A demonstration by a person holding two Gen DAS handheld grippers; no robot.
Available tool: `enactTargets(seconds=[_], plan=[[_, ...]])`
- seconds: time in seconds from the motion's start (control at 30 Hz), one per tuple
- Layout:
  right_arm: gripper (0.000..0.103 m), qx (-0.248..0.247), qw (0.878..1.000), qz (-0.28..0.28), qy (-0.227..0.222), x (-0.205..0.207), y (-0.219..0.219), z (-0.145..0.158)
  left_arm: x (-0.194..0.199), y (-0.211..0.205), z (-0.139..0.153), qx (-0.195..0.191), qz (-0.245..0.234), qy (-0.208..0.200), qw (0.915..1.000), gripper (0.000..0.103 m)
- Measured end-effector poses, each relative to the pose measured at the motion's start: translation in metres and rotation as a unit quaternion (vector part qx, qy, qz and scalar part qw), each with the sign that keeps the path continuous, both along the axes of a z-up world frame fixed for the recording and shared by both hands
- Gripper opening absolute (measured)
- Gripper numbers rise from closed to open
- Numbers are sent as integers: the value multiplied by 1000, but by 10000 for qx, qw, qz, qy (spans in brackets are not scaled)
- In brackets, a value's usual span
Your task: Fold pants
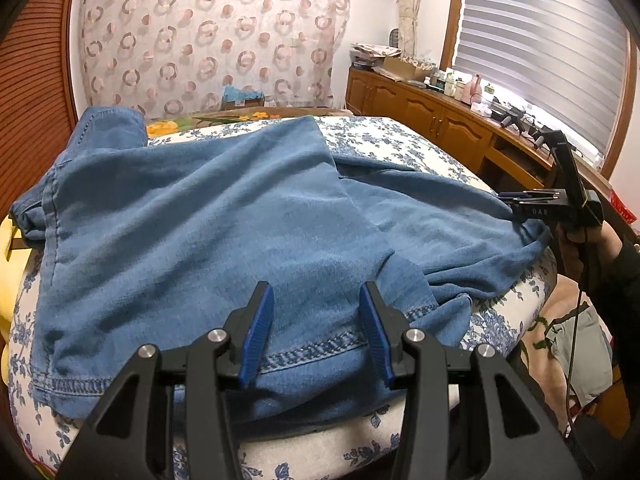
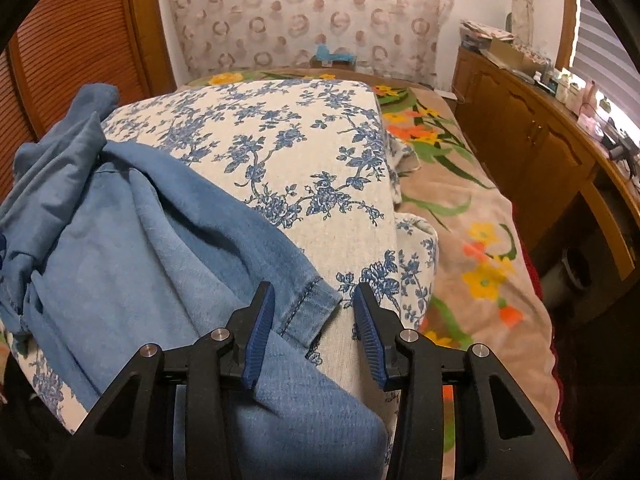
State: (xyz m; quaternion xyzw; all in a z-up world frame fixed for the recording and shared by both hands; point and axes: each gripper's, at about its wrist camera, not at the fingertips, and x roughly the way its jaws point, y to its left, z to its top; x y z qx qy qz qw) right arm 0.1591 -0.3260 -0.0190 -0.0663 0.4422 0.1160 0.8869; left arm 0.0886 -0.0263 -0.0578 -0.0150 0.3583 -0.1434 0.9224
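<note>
Blue denim pants (image 1: 208, 216) lie spread and rumpled on a raised cushion with a blue floral cover (image 1: 384, 136). My left gripper (image 1: 316, 300) is open, its jaws apart just above a stitched hem at the near edge. In the left wrist view the right gripper (image 1: 508, 198) sits at the far right edge of the pants, held by a hand. In the right wrist view the right gripper (image 2: 314, 300) is open over a hemmed corner of the pants (image 2: 132, 240), with the floral cover (image 2: 280, 136) showing beyond.
The cushion rests on a bed with a tan flowered blanket (image 2: 472, 216). A wooden cabinet (image 1: 424, 116) with clutter on top runs along the right under a window blind. A patterned curtain (image 1: 208, 36) hangs behind. A slatted wooden door (image 2: 76, 36) stands at left.
</note>
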Motion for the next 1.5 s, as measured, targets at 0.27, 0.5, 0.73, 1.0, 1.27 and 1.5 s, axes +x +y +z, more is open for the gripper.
enactTargets(seconds=[0.27, 0.5, 0.73, 1.0, 1.27, 1.5], plan=[[11, 208, 9993, 294, 23, -4, 6, 8, -1, 1, 0, 3, 31, -5, 10000, 44], [7, 332, 9961, 368, -727, -20, 14, 71, -7, 12, 11, -95, 170, -156, 9997, 44], [6, 514, 9872, 830, -1261, -26, 52, 151, -16, 30, 30, -194, 334, -415, 9984, 44], [6, 512, 9703, 1803, -1531, -34, 146, 196, -28, 62, 45, -275, 617, -623, 9958, 44], [5, 558, 9506, 2651, -1512, -22, 264, 214, -45, 103, 47, -345, 985, -705, 9920, 44], [5, 498, 9386, 3130, -1367, -11, 364, 212, -60, 148, 42, -454, 1402, -724, 9864, 44]])
